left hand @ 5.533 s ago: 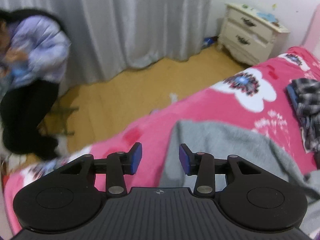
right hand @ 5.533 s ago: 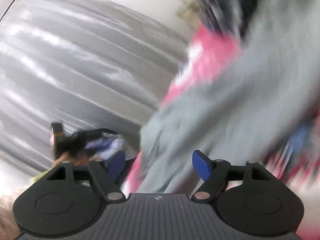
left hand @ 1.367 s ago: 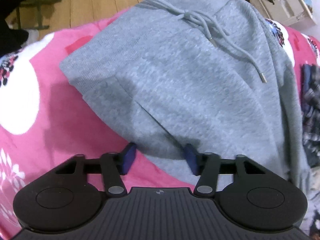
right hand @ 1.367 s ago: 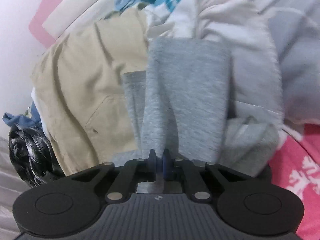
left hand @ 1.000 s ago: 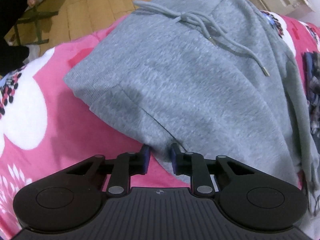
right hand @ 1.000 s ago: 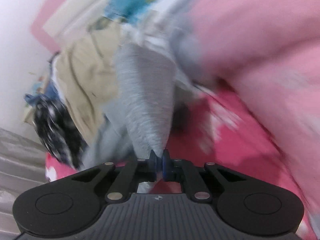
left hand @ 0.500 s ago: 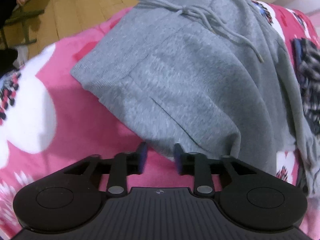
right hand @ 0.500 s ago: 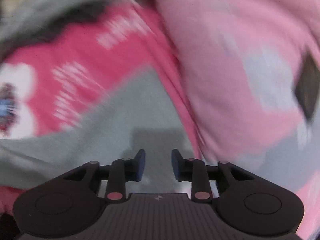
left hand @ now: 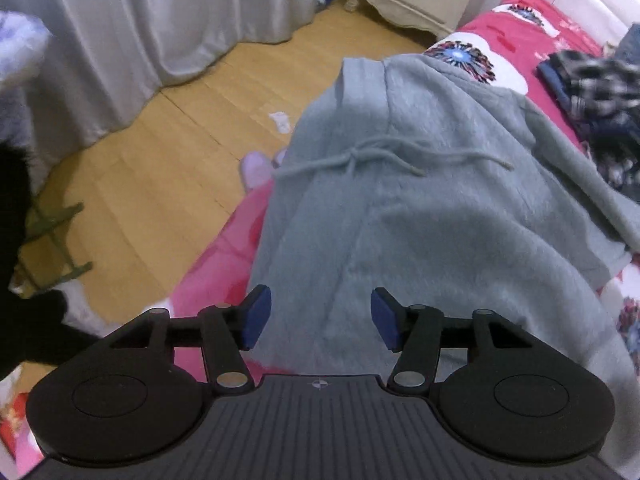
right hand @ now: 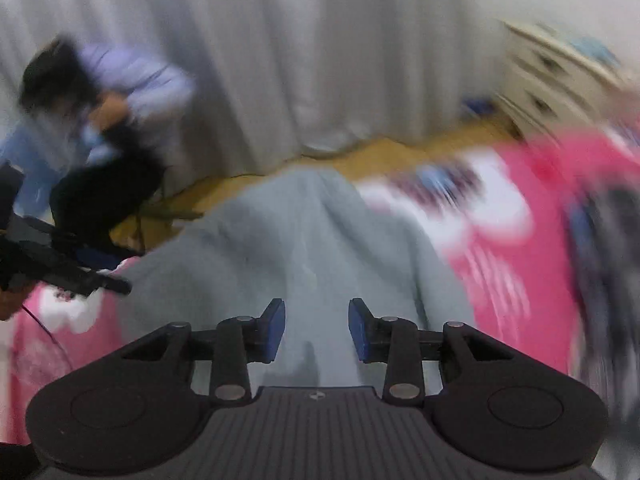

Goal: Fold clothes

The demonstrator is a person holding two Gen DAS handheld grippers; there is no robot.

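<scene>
Pink floral bedspread point(left hand: 516, 28) carried the grey sweatpants point(left hand: 440, 216) at its near-left edge, soft, limp, probably best pinched at waistband corners; left gripper point(left hand: 318, 318) and right gripper point(right hand: 317, 330) hovered, jaws spread, holding nothing.

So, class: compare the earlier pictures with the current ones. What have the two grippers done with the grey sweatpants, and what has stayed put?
The right gripper, shut on a fold of the grey sweatpants 1.4 s ago, has let go and stands open. The left gripper, nearly closed at the hem a second ago, has opened wide and drawn back. The sweatpants still lie on the pink blanket; the plaid garment has not moved.
</scene>
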